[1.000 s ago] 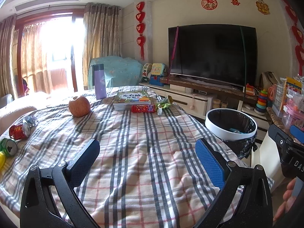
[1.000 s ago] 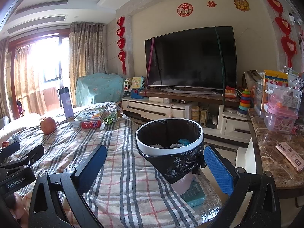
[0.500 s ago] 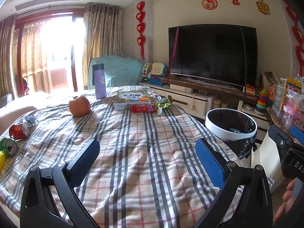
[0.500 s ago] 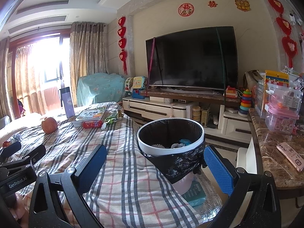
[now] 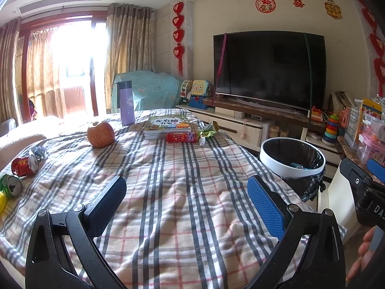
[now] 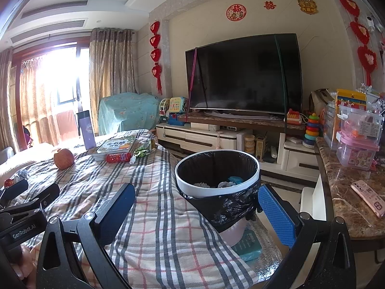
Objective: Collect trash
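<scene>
My left gripper [image 5: 186, 201] hangs open and empty over the plaid tablecloth [image 5: 182, 173]. Open and empty too, my right gripper [image 6: 196, 207] sits at the table's right edge, just in front of the white-rimmed bin [image 6: 217, 168] lined with a black bag; some scraps lie inside. Trash on the table: a red snack wrapper [image 5: 181, 137], a green crumpled wrapper [image 5: 208, 130], a crushed red can [image 5: 22, 166], a green can [image 5: 10, 186] and crumpled foil [image 5: 39, 150] at the left. The bin [image 5: 292, 161] stands right of the table in the left wrist view.
An apple [image 5: 100, 134], a purple flask [image 5: 127, 103] and a stack of books [image 5: 168, 124] rest on the table's far side. A marble counter [image 6: 346, 197] with a phone [image 6: 368, 197] and plastic boxes flanks the bin. A TV [image 6: 243, 74] stands behind.
The right wrist view has drifted slightly right, so the bin sits a little nearer the centre. The left gripper has not moved.
</scene>
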### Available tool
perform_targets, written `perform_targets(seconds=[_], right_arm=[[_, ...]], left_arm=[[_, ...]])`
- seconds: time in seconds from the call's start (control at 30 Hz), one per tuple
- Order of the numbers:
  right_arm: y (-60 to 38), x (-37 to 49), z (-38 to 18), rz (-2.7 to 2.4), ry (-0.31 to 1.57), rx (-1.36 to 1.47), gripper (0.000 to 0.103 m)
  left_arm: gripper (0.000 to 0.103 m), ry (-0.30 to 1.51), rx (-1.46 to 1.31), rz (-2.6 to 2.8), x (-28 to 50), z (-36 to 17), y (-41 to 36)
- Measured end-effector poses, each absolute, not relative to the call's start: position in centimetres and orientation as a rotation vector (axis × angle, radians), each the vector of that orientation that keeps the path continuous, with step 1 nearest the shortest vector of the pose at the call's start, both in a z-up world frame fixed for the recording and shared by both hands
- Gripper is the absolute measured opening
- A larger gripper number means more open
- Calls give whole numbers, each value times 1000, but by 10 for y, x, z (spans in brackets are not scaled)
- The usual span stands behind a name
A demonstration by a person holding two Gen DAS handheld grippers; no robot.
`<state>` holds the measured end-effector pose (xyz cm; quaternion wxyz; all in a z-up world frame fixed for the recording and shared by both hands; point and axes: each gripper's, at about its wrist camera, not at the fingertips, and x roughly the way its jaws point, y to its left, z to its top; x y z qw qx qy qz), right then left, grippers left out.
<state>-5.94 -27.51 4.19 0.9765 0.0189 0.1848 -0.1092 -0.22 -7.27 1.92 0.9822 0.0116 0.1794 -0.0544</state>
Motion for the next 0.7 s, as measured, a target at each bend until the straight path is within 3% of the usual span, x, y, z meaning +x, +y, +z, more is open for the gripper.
perform_targets(seconds=[0.7], right_arm=[[-272, -58, 42, -215, 375, 38, 103]], left_arm=[[103, 363, 23, -109, -2, 19, -73]])
